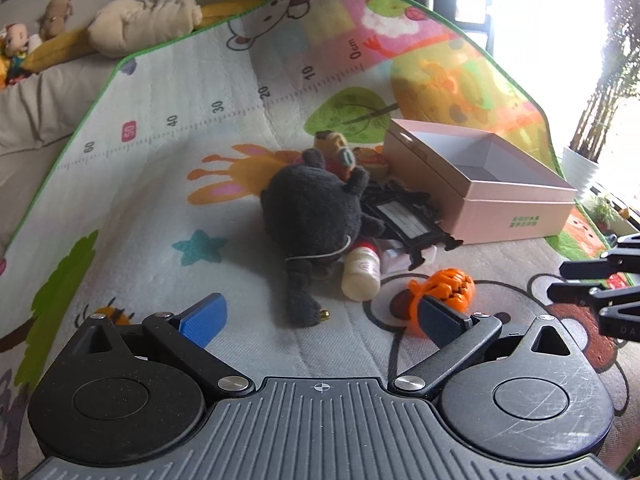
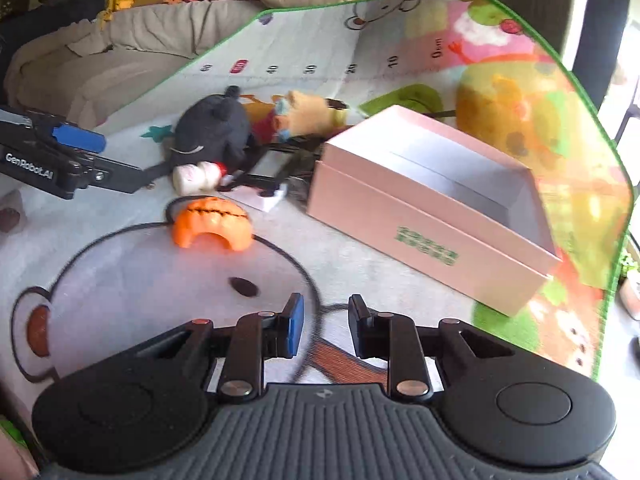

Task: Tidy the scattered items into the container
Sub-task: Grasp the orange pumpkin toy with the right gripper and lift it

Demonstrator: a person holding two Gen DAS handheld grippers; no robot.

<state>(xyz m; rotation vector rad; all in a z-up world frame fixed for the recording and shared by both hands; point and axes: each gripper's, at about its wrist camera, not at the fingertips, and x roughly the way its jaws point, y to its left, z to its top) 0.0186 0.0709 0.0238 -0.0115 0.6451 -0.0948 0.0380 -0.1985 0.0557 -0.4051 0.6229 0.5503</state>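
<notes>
On the play mat (image 1: 160, 216) lies a heap: a dark grey plush (image 1: 316, 216), a small white bottle (image 1: 362, 276), a black picture frame (image 1: 404, 216) and a yellow plush (image 1: 336, 144). An orange pumpkin toy (image 1: 444, 288) lies apart, just past the right finger of my left gripper (image 1: 320, 320), which is wide open with nothing in it. The open pink box (image 1: 516, 216) stands to the right of the heap. My right gripper (image 2: 326, 326) hovers over the mat before the pink box (image 2: 400, 220), its jaws a narrow gap apart, holding nothing. The pumpkin toy (image 2: 212, 224) lies ahead to its left.
A beige cushioned seat (image 2: 100, 60) with several plush toys (image 1: 144, 24) runs along the mat's far edge. The mat's green border (image 1: 548, 128) ends near a white plant pot (image 1: 580, 168) by the bright window. A small white box (image 2: 268, 200) lies under the frame (image 2: 272, 164).
</notes>
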